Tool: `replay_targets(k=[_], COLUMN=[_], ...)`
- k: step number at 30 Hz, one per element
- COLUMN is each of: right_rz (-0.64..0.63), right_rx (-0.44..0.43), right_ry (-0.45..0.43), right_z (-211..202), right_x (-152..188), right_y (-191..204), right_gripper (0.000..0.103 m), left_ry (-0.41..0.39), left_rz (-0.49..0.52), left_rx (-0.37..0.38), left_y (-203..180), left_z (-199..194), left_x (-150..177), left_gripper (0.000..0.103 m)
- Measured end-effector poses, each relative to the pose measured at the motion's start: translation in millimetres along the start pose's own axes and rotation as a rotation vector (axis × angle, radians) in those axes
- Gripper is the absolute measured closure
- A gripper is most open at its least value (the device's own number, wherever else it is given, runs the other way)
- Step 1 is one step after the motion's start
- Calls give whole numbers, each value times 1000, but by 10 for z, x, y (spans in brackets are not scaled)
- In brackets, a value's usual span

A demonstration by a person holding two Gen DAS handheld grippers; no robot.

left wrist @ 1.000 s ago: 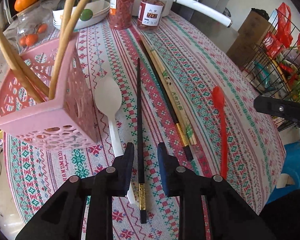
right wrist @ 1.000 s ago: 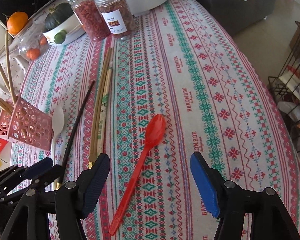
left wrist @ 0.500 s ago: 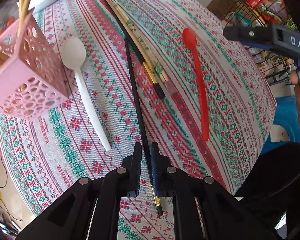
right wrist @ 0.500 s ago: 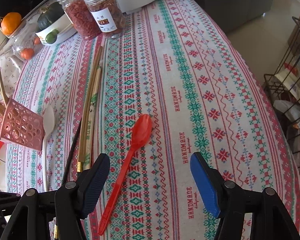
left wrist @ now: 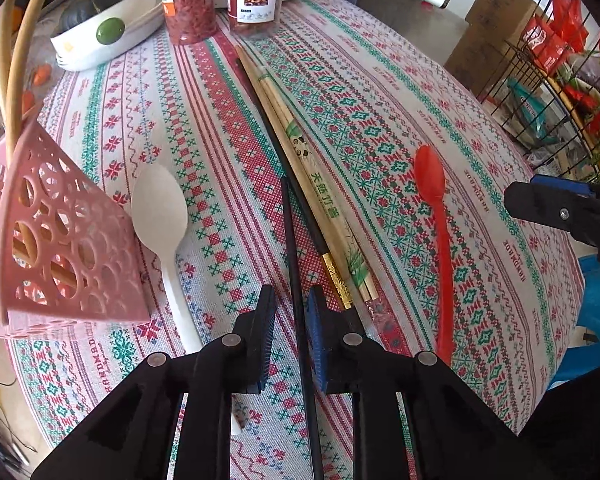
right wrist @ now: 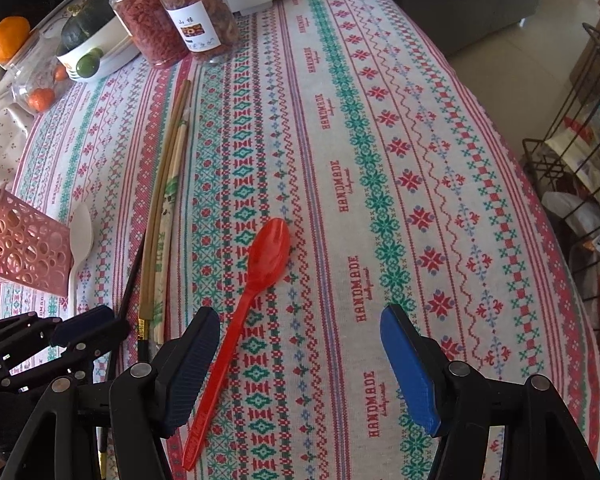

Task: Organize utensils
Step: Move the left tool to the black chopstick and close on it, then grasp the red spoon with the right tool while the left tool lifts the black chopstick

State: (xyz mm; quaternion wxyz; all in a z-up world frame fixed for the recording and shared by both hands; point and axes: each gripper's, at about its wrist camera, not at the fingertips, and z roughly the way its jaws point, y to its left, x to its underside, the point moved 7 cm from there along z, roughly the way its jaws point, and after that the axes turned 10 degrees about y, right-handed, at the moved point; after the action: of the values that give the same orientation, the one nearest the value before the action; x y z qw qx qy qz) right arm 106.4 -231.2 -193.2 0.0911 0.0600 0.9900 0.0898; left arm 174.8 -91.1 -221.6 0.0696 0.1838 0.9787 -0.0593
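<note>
Two grippers: left gripper reopening around black chopstick, right gripper wide, empty.

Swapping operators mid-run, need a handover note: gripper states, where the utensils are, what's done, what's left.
Left gripper: jaws have just eased wider, loose around a black chopstick, not pinching it.
Right gripper: open, empty, over the red spoon.
On the cloth: white spoon beside the pink basket, bamboo chopsticks, second black chopstick alongside them.
Done: a few chopsticks stand in the basket.
Left: everything on the cloth, probably into the basket.
</note>
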Motion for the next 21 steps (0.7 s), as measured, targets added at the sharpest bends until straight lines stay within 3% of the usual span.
replay_targets(k=[3, 15, 21], right_rz=[13, 39, 36], right_rx=[18, 43, 116], right_ry=[15, 56, 78], right_z=[67, 392, 583], right_x=[-19, -280, -361], right_y=[-22, 11, -6], right_gripper=[31, 31, 34], left_ry=[4, -144, -185], left_rz=[-3, 0, -25], left_rx=[-25, 59, 79], left_y=[37, 129, 268], left_z=[10, -719, -927], left_x=[-13, 314, 532], left_gripper=[97, 98, 98])
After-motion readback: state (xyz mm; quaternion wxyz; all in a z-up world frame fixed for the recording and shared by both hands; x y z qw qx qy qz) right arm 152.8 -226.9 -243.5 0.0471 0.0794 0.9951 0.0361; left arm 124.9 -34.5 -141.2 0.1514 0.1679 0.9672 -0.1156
